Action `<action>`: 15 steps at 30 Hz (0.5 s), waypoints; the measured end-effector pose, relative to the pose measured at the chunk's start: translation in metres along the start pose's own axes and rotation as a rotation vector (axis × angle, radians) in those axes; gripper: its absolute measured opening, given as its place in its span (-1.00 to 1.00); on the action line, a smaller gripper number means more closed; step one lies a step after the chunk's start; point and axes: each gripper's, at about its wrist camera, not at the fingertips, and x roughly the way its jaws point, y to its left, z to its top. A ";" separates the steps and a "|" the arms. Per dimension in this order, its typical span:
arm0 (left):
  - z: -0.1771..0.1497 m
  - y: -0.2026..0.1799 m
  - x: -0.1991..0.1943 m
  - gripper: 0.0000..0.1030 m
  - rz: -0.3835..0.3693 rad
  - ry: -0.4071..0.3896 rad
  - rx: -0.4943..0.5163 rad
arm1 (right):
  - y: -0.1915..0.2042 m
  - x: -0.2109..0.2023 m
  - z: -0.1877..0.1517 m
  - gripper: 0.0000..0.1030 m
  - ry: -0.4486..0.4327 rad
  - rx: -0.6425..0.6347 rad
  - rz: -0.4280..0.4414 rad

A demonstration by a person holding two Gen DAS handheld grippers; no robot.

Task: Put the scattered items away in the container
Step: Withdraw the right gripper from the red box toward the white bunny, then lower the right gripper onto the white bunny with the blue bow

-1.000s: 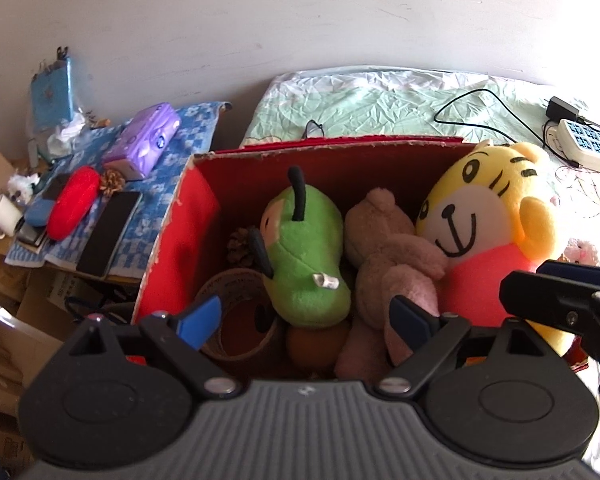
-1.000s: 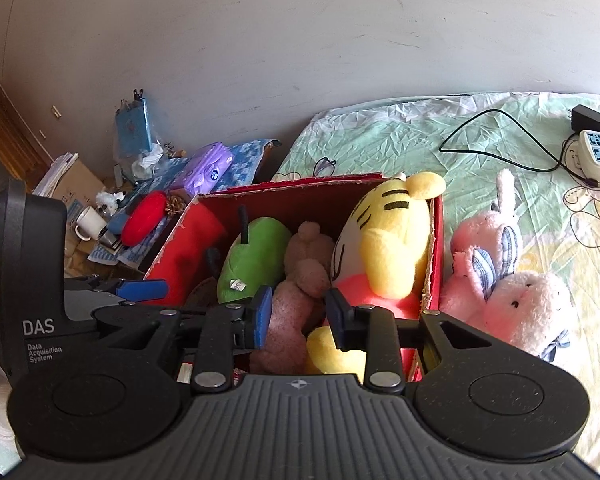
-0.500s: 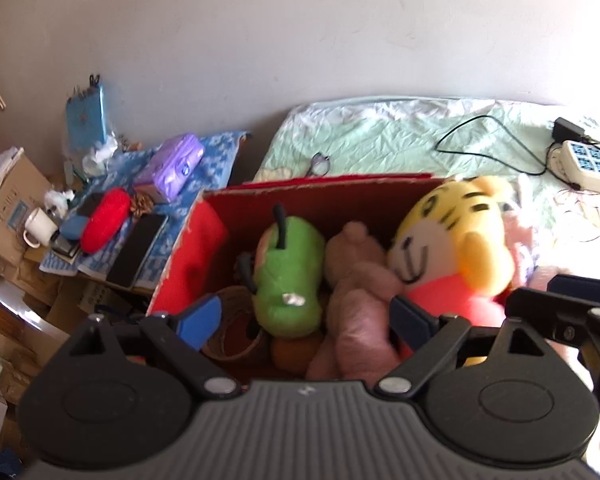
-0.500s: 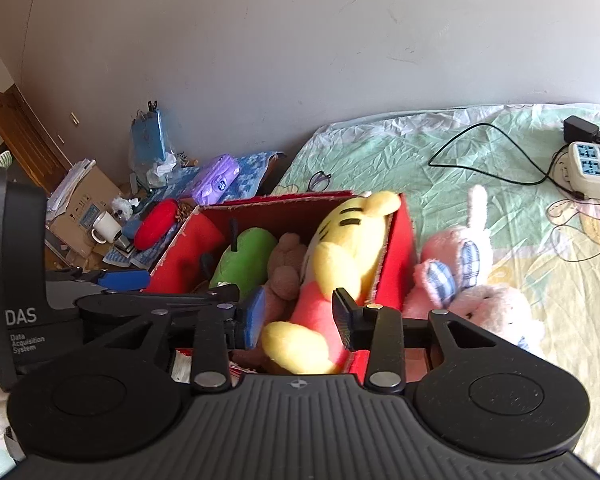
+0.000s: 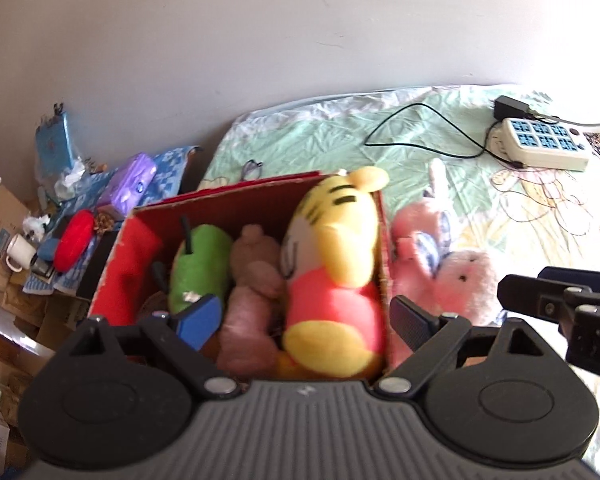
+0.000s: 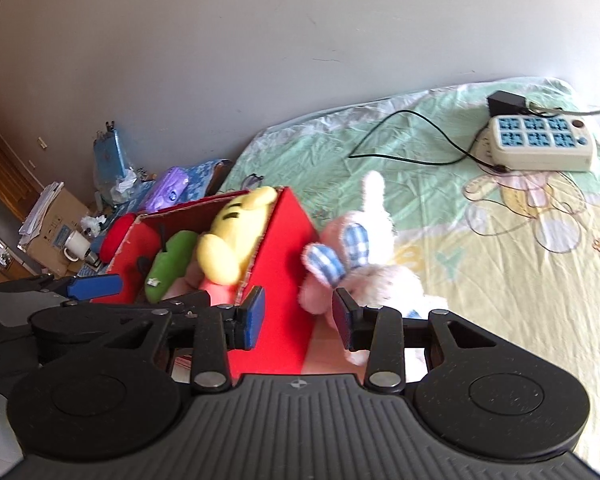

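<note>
A red cardboard box (image 5: 132, 256) (image 6: 288, 248) stands on the bed. In it lie a green plush (image 5: 198, 264) (image 6: 168, 264), a brown bear (image 5: 256, 268) and a yellow tiger (image 5: 336, 256) (image 6: 236, 240). Two pink bunnies (image 5: 456, 276) (image 6: 356, 252) lie on the sheet just right of the box. My left gripper (image 5: 304, 320) hangs open and wide over the box's near edge, holding nothing. My right gripper (image 6: 298, 316) is open partway, in front of the box's right corner and the bunnies, with nothing pressed between its pads.
A white power strip (image 5: 544, 148) (image 6: 540, 144) and a black cable (image 6: 404, 152) lie on the far sheet. Left of the bed, a low table holds a mug (image 5: 20, 252), a purple case (image 5: 130, 186) and a red pouch (image 5: 74, 240). Cardboard boxes stand beyond it.
Both grippers have drawn back and to the right, so the box has slid left in each view. The right jaws stand wider than before. The bunnies have come into the left wrist view.
</note>
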 end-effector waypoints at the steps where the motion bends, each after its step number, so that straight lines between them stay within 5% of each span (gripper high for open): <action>1: 0.000 -0.005 0.000 0.77 -0.002 0.000 0.009 | -0.004 -0.001 -0.001 -0.22 0.005 0.006 -0.007; 15: -0.024 -0.067 -0.004 0.74 -0.138 -0.027 0.179 | -0.075 0.002 -0.018 -0.17 0.069 0.141 -0.114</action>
